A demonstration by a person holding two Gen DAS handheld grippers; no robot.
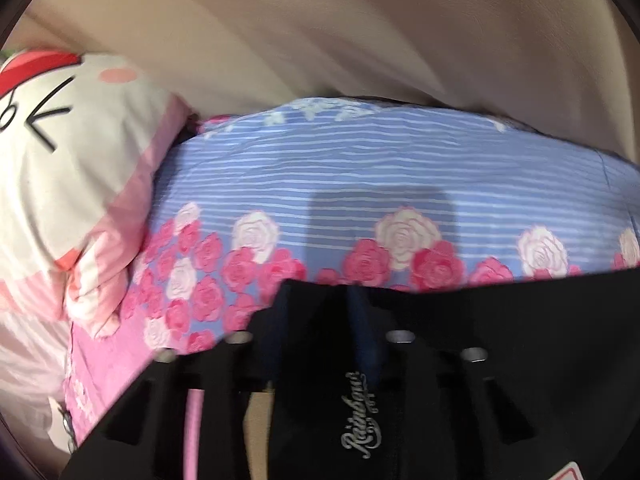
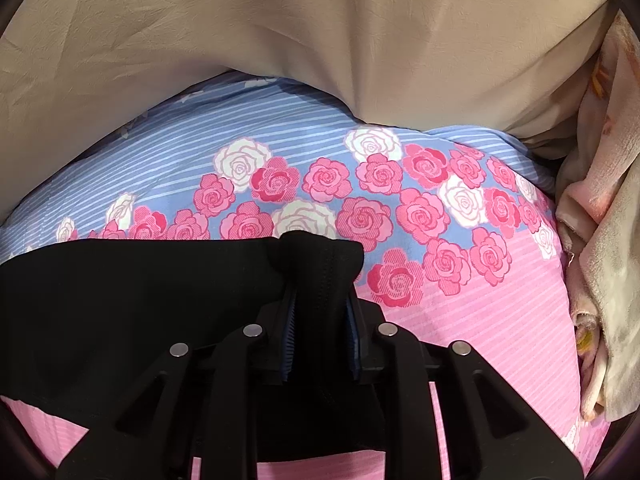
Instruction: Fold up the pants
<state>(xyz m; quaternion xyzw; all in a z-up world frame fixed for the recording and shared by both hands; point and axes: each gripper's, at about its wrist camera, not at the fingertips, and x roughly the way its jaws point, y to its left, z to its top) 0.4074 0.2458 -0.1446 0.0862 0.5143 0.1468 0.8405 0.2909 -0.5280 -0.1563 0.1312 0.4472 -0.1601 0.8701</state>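
Rose-print bedsheet [image 2: 500, 320], beige headboard [image 2: 320, 40], cartoon pillow [image 1: 60, 160], crumpled blanket [image 2: 604, 240]

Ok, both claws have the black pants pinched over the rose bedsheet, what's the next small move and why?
Probably lift both claws together and carry the edge across to start the fold. The left claw and right claw each look shut on the black pants, which lie on the rose bedsheet with the edge bunched up, not yet folded over.

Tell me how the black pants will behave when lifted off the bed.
The black fabric pants will probably hang limp: they bunch up where the right claw pinches them. Probably light, since the cloth looks thin. The flat part likely drags across the rose-print sheet.
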